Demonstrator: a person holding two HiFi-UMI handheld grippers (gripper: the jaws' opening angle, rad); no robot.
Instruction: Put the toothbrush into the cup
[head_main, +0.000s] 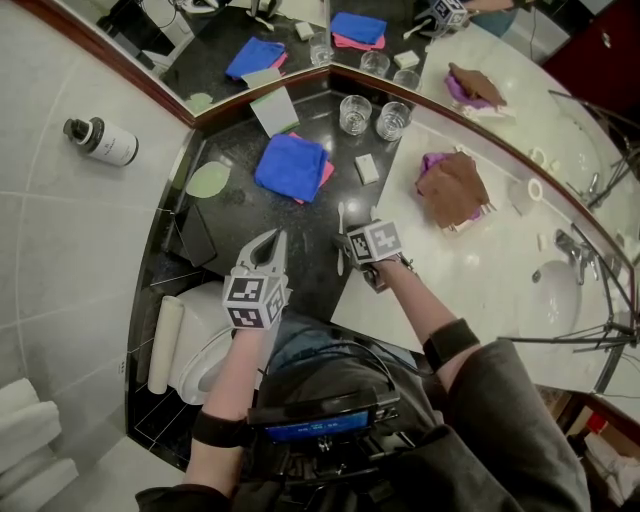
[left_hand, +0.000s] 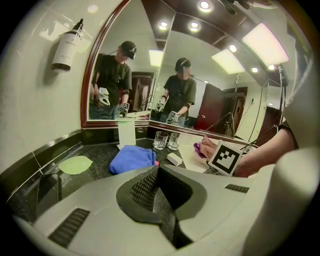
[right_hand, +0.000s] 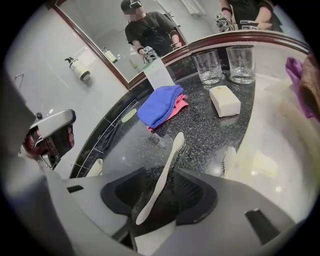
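A white toothbrush (right_hand: 161, 180) lies on the black speckled counter (right_hand: 200, 130), bristle head pointing away toward the glasses. My right gripper (right_hand: 160, 176) stands over it, open, with the handle between its jaws and neither pad pressing on it. In the head view the toothbrush (head_main: 341, 232) shows just left of the right gripper (head_main: 354, 252). Two clear glass cups (head_main: 354, 113) (head_main: 393, 120) stand upright and side by side at the mirror; the right gripper view shows them too (right_hand: 208, 67) (right_hand: 241, 63). My left gripper (head_main: 271, 242) hovers shut and empty to the left, its jaws (left_hand: 159, 172) together.
A blue cloth (head_main: 292, 166) lies on a pink one behind the toothbrush, with a white soap bar (head_main: 367, 168) beside it. A green leaf-shaped dish (head_main: 208, 180) is at the left. A brown cloth (head_main: 452, 188) and a sink (head_main: 556, 292) are on the white counter. A toilet (head_main: 200, 345) is below.
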